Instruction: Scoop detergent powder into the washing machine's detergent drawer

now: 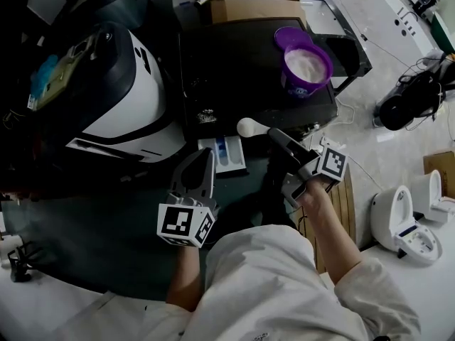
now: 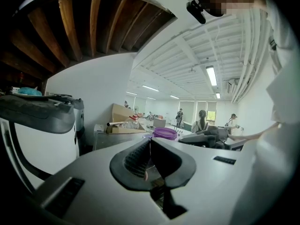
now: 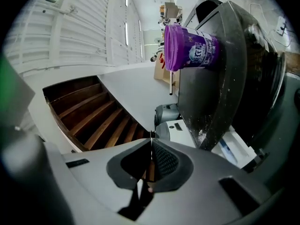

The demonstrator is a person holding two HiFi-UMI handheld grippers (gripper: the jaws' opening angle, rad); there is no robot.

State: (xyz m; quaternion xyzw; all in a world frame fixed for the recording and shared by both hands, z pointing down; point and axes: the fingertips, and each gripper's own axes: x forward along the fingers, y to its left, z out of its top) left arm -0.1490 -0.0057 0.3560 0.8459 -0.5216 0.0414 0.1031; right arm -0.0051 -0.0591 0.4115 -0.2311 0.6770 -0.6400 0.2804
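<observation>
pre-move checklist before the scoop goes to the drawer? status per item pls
1. Drawer open: ok. The detergent drawer is pulled out and its compartments show.
2. Powder reachable: ok. The purple tub stands on the machine top with its lid off, and the head view shows white powder inside.
3. Scoop gripped: ok. The right gripper is shut on the scoop, by its handle.
4. Scoop loaded: cannot tell. The bowl reads only as a white blob.
5. Scoop over a compartment: not ok. It appears past the drawer's far right corner.
6. Left gripper out of the way: ok. It is shut, empty, and at the drawer's left side.
</observation>
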